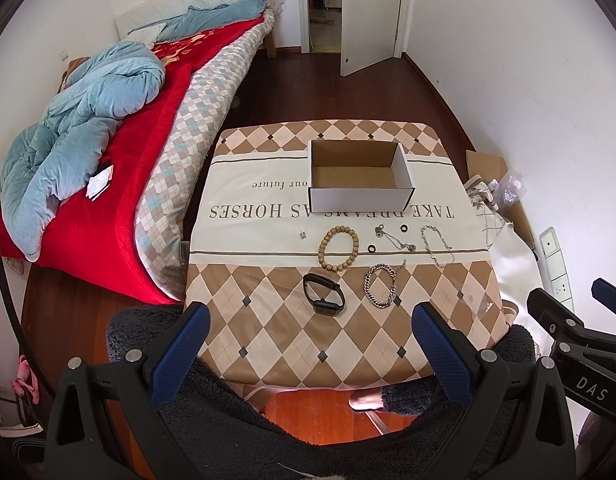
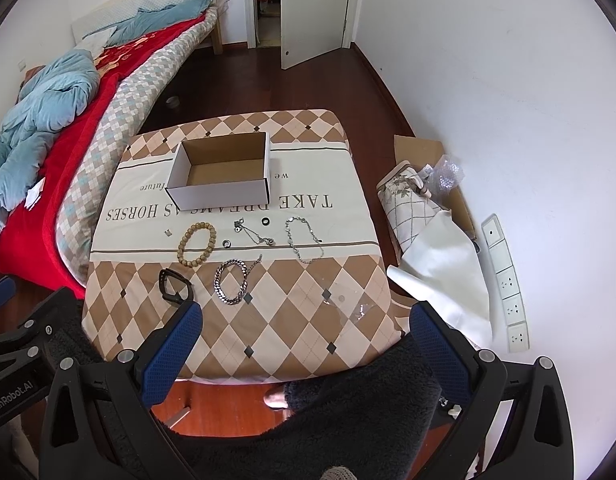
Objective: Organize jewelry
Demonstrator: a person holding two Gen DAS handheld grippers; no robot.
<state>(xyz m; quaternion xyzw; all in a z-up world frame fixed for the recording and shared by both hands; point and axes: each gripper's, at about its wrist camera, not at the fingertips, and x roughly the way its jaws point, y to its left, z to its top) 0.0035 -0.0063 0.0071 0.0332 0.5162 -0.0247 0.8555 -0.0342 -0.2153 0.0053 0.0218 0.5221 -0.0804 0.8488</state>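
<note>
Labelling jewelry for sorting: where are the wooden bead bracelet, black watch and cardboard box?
wooden bead bracelet (image 1: 338,249), left wrist view, bead on its ring.
black watch (image 1: 323,298), left wrist view, strap.
cardboard box (image 2: 219,197), right wrist view, white front wall.

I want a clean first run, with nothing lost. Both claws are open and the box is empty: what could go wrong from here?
1. The rings and the small clasp lie flat on soft cloth; wide pads may pinch fabric or flick them off the table.
2. The thin chain may snag or trail over the box wall.
3. The light box could slide if a claw bumps it.
</note>
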